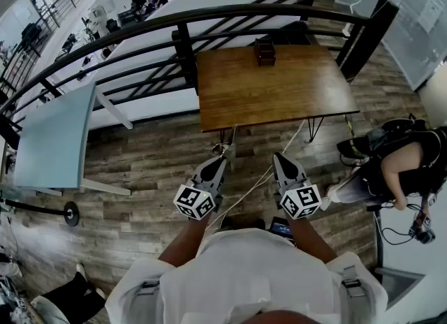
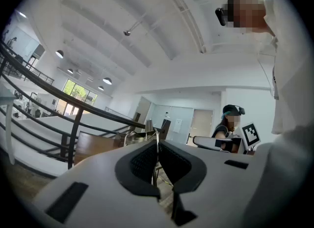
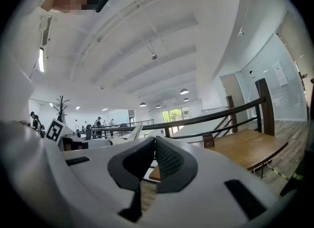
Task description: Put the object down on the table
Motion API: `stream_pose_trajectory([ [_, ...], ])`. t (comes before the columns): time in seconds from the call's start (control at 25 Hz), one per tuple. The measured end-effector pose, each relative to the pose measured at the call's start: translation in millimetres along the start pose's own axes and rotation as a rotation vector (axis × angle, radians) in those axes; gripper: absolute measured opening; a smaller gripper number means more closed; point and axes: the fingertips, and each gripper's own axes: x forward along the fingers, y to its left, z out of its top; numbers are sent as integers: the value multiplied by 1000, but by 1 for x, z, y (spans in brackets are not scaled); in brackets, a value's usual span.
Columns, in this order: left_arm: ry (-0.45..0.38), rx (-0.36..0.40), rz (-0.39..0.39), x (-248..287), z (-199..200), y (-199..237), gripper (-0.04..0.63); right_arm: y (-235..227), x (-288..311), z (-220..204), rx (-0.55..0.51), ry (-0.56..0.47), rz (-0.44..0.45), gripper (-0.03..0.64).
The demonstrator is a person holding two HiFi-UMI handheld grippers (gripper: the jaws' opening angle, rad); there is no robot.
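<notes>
- I read the left hand-held gripper (image 2: 157, 134) as narrowed right down. Its dark pads meet at the tips and nothing sits between them.
- The right hand-held gripper (image 3: 155, 141) is the same, pads together and holding nothing. In the head view it sits at the left one's 3 o'clock, both held low by the wearer's body.
- The only print I can pick out is the black-and-white square pattern on each marker cube (image 1: 195, 202). These are blocks, not letters.
- A wooden tabletop (image 1: 279, 96) lies at 12 o'clock from both grippers, well apart from them across the plank floor (image 1: 154, 155).
- The small dark object (image 1: 265, 52) stands on that tabletop at its 12 o'clock edge, just beside the black railing (image 1: 184, 54). It looks dark brown and boxy, but it is too small for me to tell more.
- Further out I see a pale blue table (image 1: 52, 137) at 9 o'clock and a seated person (image 1: 401, 165) at 3 o'clock.
</notes>
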Motion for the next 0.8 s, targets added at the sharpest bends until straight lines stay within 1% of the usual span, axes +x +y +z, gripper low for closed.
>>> stream_pose_trajectory([
  [0.2, -5, -11, 20, 9, 2, -1, 21, -7, 5, 2, -7, 13, 23, 25],
  [0.36, -31, 11, 2, 14, 9, -17, 21, -14, 1, 3, -27, 17, 36, 25],
  [0.52, -14, 3, 7, 26, 4, -18, 21, -26, -6, 7, -48, 8, 21, 25],
  [0.68, -6, 3, -9, 31, 3, -23, 21, -39, -13, -1, -18, 20, -6, 25],
  [0.8, 8, -1, -14, 34, 0, -25, 21, -41, -15, 0, -9, 7, 6, 26],
])
